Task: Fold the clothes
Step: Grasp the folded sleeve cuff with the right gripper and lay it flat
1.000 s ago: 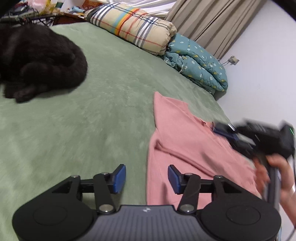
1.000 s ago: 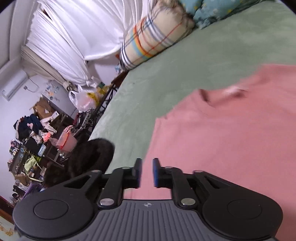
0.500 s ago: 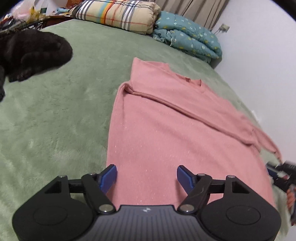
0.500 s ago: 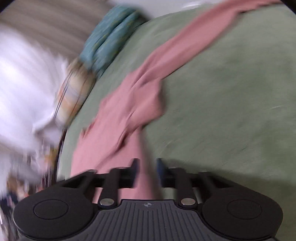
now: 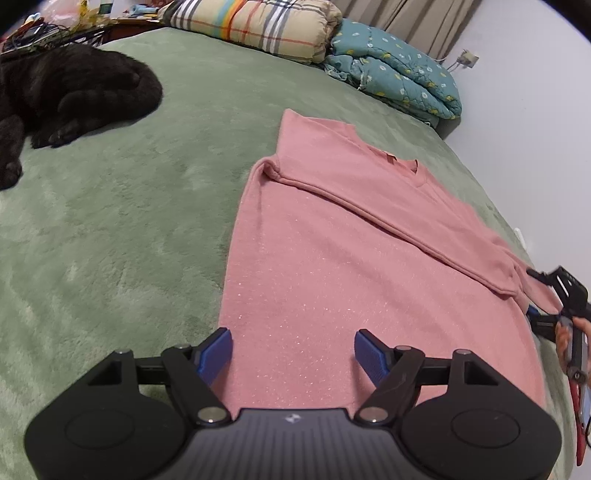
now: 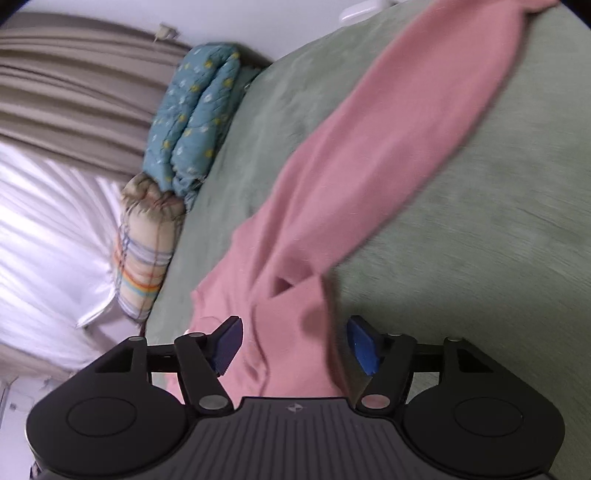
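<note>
While a pink long-sleeved top (image 5: 369,258) lies spread flat across the centre and right of the left wrist view, one sleeve is folded across its chest in a long diagonal band running from the upper centre to the right edge. The garment rests on a green plush bed cover (image 5: 129,221), neckline toward the top of the frame, hem at the bottom. The left tool (image 5: 293,350) sits low in the frame over the hem, its blue-padded fingers spread wide and gripping nothing. At the right edge of that view the right tool (image 5: 554,295) appears small, beside the sleeve's cuff. In the blurred right wrist view the right tool (image 6: 295,345) has its fingers wide apart, with pink cloth (image 6: 369,166) lying between them and stretching to the upper right; no pad is closed on it. A black cat (image 5: 74,96) lies at the upper left of the left wrist view. A plaid quilt (image 5: 258,26) and a teal floral quilt (image 5: 399,77) are rolled along the top, below beige curtains (image 5: 424,18).
</note>
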The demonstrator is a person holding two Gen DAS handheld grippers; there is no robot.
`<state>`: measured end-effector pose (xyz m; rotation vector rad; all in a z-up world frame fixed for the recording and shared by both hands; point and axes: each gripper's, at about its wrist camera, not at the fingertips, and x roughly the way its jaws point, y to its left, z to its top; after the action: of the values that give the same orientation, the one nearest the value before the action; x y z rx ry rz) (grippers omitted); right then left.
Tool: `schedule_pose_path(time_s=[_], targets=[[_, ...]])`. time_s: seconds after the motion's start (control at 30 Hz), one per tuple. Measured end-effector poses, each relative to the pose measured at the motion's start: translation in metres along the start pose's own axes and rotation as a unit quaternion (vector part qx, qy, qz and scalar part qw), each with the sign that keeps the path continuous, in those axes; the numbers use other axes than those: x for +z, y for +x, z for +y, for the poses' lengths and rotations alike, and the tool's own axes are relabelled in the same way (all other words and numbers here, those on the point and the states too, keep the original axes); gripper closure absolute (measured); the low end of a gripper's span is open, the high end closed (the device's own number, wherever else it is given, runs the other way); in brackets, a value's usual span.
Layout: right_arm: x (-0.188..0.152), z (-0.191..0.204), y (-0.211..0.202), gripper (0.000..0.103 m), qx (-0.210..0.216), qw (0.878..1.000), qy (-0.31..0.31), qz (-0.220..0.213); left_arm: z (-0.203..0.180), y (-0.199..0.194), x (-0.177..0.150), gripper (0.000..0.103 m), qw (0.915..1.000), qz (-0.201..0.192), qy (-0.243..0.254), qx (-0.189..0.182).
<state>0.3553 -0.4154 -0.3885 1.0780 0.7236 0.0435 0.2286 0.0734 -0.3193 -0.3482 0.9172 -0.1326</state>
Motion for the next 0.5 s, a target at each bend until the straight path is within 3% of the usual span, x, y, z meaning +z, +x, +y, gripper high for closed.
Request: schedule_pose_path(time_s=[0.03,0.07,0.2,0.3,0.4,0.5], targets=[[0.001,0.0,0.001,0.081,-0.006,1.0,-0.011,0.006,-0.001,0.001,0.0,0.023,1.0,-0.001,0.002,-0.001],[0.002,0.0,0.003,0.097,-0.016,1.0,-0.023,0.012,-0.001,0.002,0.0,0.023,1.0,-0.001,0.004,-0.001],[0.009,0.028,-0.006,0.097,-0.035,0.995,-0.093,0.004,0.001,0.003,0.004,0.023,0.9999,0.006,0.0,-0.008],[0.025,0.083,-0.017,0.097,-0.055,0.982,-0.183,-0.003,0.006,0.003,0.005,0.023,0.9997,0.009,-0.016,-0.018],[0.03,0.095,-0.01,0.097,-0.099,0.977,-0.188,0.018,0.007,0.004,0.005,0.023,0.9995,0.008,-0.023,-0.019],[0.025,0.083,0.002,0.096,-0.15,0.97,-0.186,0.039,0.006,0.005,0.005,0.023,0.9996,0.008,-0.018,-0.018]])
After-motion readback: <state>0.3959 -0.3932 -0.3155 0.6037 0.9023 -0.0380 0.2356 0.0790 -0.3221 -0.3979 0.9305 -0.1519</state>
